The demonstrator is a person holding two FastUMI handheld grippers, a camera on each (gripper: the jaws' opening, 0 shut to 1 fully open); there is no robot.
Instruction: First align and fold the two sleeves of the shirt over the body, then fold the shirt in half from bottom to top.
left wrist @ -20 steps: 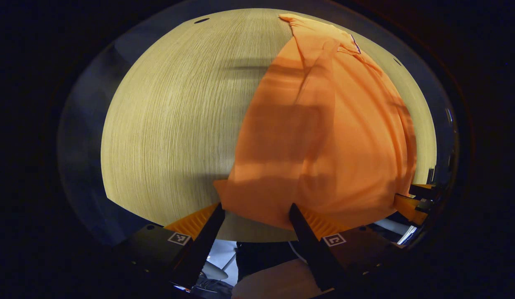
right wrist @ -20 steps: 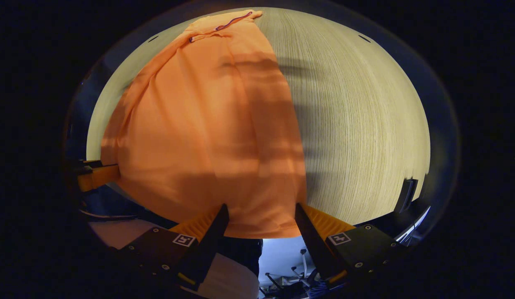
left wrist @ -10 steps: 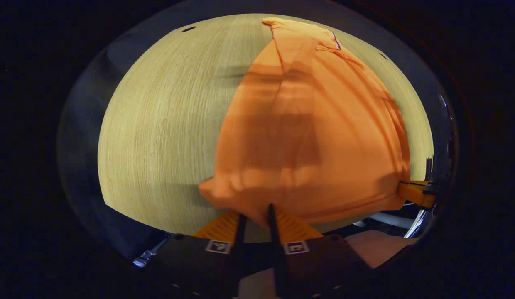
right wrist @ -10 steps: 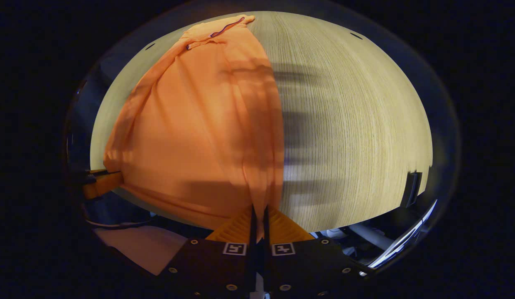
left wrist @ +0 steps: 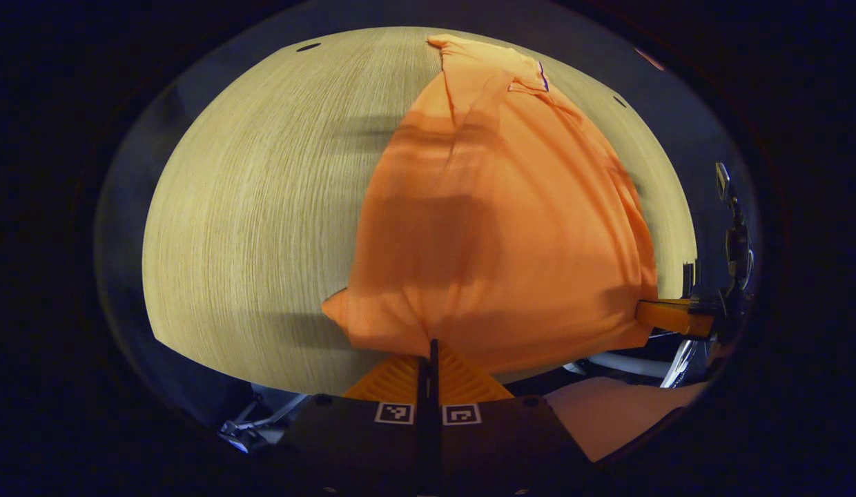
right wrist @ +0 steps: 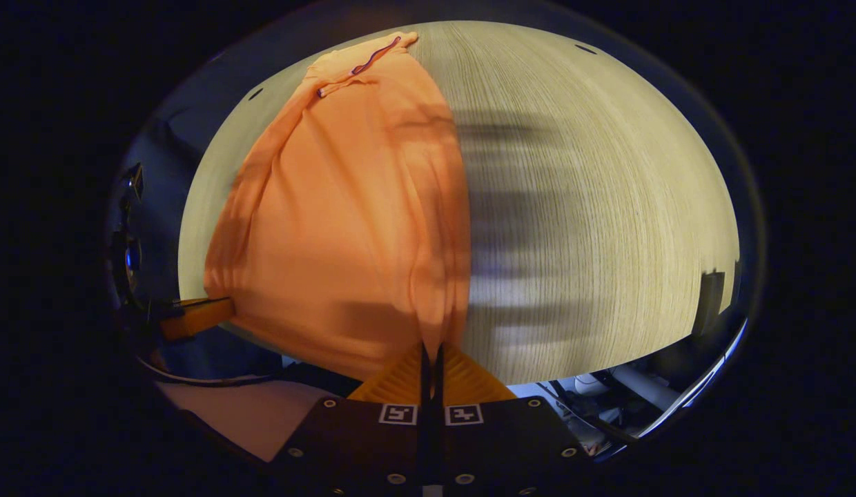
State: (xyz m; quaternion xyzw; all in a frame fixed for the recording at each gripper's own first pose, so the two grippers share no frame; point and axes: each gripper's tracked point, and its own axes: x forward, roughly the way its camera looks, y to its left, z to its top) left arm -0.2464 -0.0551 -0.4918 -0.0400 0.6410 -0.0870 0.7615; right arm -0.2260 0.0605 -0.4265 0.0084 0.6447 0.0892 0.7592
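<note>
Both hand-held grippers (left wrist: 429, 355) (right wrist: 431, 359) had pinched the shirt's (left wrist: 497, 228) bottom hem, sleeves apparently folded; next, lifting it evenly toward the collar (right wrist: 362, 63).

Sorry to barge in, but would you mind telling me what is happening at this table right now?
A person is folding an orange shirt on a wooden table with two handheld grippers. The left gripper and the right gripper are each shut on the shirt's bottom hem, near its two corners. The shirt looks narrowed, sleeves apparently folded in, so the bottom-to-top fold seems next.
</note>
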